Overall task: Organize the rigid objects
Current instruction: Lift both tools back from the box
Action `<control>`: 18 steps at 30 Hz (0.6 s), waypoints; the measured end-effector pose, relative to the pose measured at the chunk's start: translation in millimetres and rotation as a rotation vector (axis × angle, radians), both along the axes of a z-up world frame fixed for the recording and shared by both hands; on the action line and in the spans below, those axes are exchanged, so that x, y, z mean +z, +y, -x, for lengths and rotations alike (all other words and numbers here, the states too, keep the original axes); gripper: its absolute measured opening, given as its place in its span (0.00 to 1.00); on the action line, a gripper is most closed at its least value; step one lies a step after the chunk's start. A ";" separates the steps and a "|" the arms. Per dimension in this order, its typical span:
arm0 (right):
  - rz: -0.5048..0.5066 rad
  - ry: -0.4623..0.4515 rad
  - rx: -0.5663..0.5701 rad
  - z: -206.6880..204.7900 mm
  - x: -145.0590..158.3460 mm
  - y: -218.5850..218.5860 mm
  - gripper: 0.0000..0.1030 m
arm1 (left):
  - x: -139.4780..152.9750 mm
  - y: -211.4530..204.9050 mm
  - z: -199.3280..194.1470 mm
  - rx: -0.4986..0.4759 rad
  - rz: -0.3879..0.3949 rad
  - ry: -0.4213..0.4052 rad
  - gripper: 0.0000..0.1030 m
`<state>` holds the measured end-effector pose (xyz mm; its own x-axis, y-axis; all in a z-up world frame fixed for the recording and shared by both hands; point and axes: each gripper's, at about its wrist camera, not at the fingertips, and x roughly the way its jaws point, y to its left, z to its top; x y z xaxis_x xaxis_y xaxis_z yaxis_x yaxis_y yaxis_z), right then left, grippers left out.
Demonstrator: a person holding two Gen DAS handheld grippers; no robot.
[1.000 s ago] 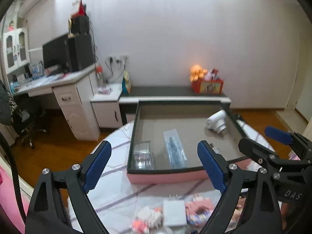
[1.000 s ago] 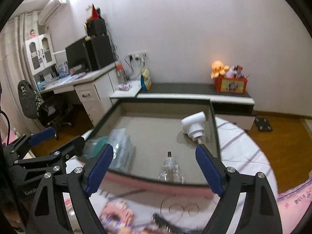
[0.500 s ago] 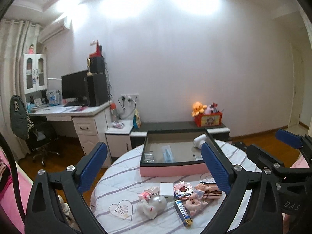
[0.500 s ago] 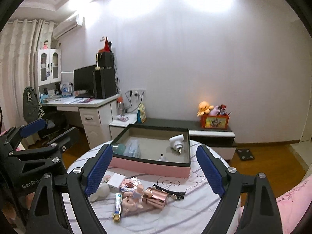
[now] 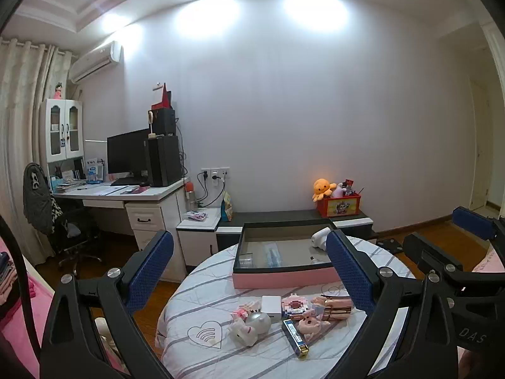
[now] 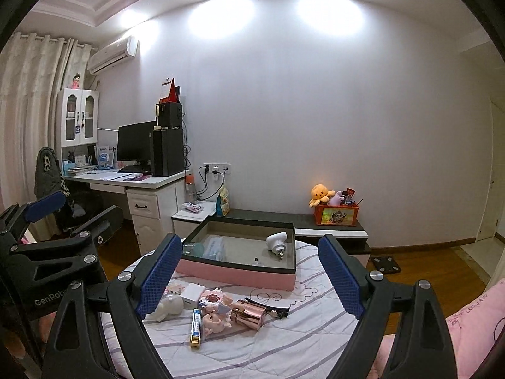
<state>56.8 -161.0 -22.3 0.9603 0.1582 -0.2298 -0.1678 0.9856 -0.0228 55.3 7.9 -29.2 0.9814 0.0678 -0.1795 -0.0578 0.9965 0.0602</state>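
Note:
A pink-sided tray with a dark rim (image 5: pixel 284 276) (image 6: pixel 233 273) stands at the far side of the round striped table (image 5: pixel 202 300). It holds a white handheld device (image 5: pixel 320 237) (image 6: pixel 276 240), a clear box (image 5: pixel 245 259) and a clear packet (image 5: pixel 273 252). In front of it lie a white cube (image 5: pixel 271 303) (image 6: pixel 193 293), a rose-gold cylinder (image 5: pixel 337 308) (image 6: pixel 249 314), a long blue box (image 5: pixel 295 336) (image 6: pixel 195 328), a white toy (image 5: pixel 249 328) and a pink figure (image 6: pixel 214 320). My left gripper (image 5: pixel 249 240) and right gripper (image 6: pixel 250 241) hang open and empty, well short of the table.
A desk with a monitor (image 5: pixel 127 154) and a draped chair (image 5: pixel 41 202) stand at the left. A low cabinet behind the table carries a red box (image 5: pixel 339 205) with an orange plush. Pink bedding (image 6: pixel 473 325) lies at the near right. Wooden floor surrounds the table.
Both grippers have pulled back and up from over the tray. The whole table and the loose items in front of the tray have come into view. Nothing was picked up.

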 end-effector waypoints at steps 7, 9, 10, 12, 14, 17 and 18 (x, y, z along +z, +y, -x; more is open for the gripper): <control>-0.001 -0.006 -0.003 4.6 -0.2 0.8 0.87 | 0.9 -2.6 -1.2 0.008 -0.010 -0.004 0.96; -0.004 -0.003 -0.002 5.1 -1.2 -1.1 0.87 | 0.2 -2.9 -2.1 0.008 -0.010 -0.002 0.96; -0.005 -0.003 -0.003 4.7 -1.3 -1.4 0.87 | -0.2 -2.9 -1.5 0.007 -0.010 -0.002 0.96; -0.002 -0.003 -0.005 4.2 -1.9 -1.9 0.87 | -1.8 -3.8 -4.4 0.007 -0.009 0.002 0.97; -0.004 0.003 -0.007 2.4 -3.6 -2.2 0.87 | -4.3 -4.7 -9.0 0.006 -0.009 0.012 0.98; -0.004 0.021 -0.008 -3.6 -8.4 -2.3 0.87 | -12.5 -6.3 -20.4 0.002 -0.013 0.041 0.98; -0.004 0.030 -0.009 -7.2 -10.4 -2.0 0.87 | -17.4 -6.6 -25.3 0.000 -0.016 0.057 0.98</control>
